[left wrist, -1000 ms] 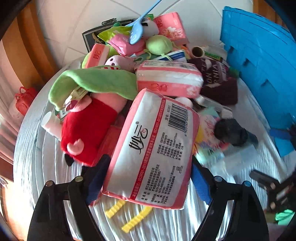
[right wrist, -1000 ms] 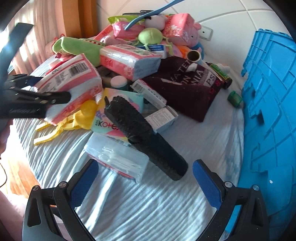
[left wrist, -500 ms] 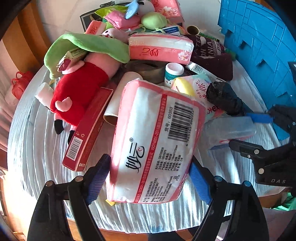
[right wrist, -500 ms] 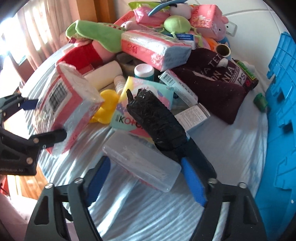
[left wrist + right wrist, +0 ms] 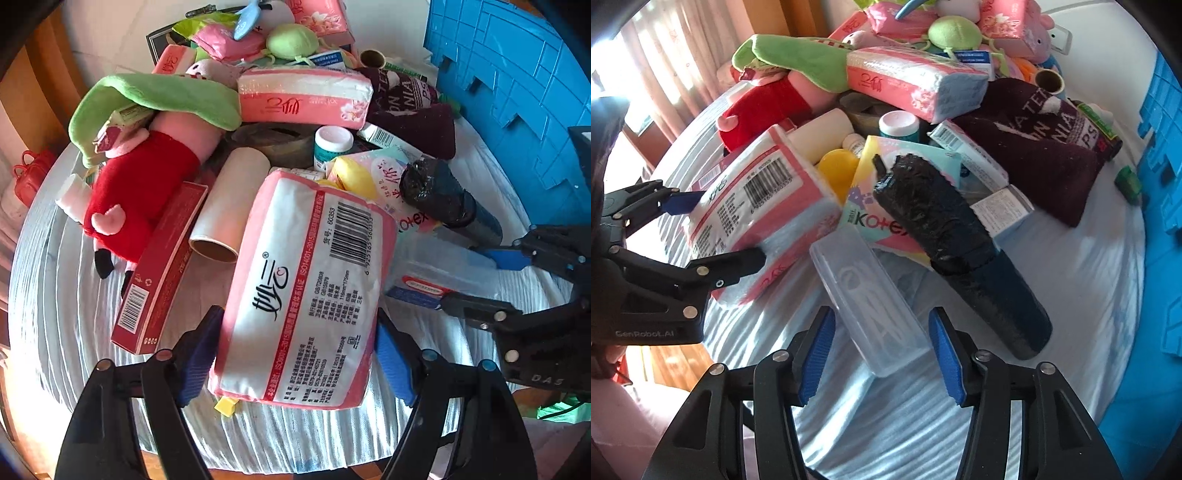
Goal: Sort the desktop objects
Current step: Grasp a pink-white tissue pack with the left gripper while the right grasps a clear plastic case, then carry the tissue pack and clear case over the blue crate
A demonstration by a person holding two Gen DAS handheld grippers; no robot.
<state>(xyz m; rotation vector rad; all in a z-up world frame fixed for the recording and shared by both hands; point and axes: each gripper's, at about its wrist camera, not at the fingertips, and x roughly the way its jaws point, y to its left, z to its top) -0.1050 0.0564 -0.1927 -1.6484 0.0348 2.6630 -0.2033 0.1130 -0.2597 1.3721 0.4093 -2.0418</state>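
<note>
- My left claw [image 5: 295,354] has the pink-and-white tissue pack [image 5: 306,295] between its blue pads, which sit against the pack's two long sides; its jaws are closing in on it. The pack juts out from the near edge of the desk [image 5: 55,295] with its barcode face up.
- My right claw [image 5: 881,349] is set at a middling width and its jaws are closing, with the near end of the clear plastic case [image 5: 866,295] between the pads (I cannot tell whether either pad touches it yet).
- The case lies flat on the desk's pale ribbed cloth [image 5: 1071,277], just beside the black wrapped cylinder [image 5: 956,254], which leans across a Kotex packet [image 5: 875,218].
- Behind these the pile climbs toward the desk's far edge: a red-and-pink plush toy [image 5: 140,195] under a green cloth [image 5: 155,96], a long red box [image 5: 159,273], a cardboard roll [image 5: 229,210], a second pink tissue pack [image 5: 303,99], a white-capped bottle [image 5: 332,144], something yellow [image 5: 354,173] and a dark maroon garment [image 5: 1034,158] with white lettering.
- A blue plastic crate [image 5: 1160,221] stands along the desk's right edge.
- Beyond the left edge hang pale curtains [image 5: 665,66] with bright daylight behind, beside wooden panelling [image 5: 37,92]; a white wall [image 5: 110,37] rises past the far edge.
</note>
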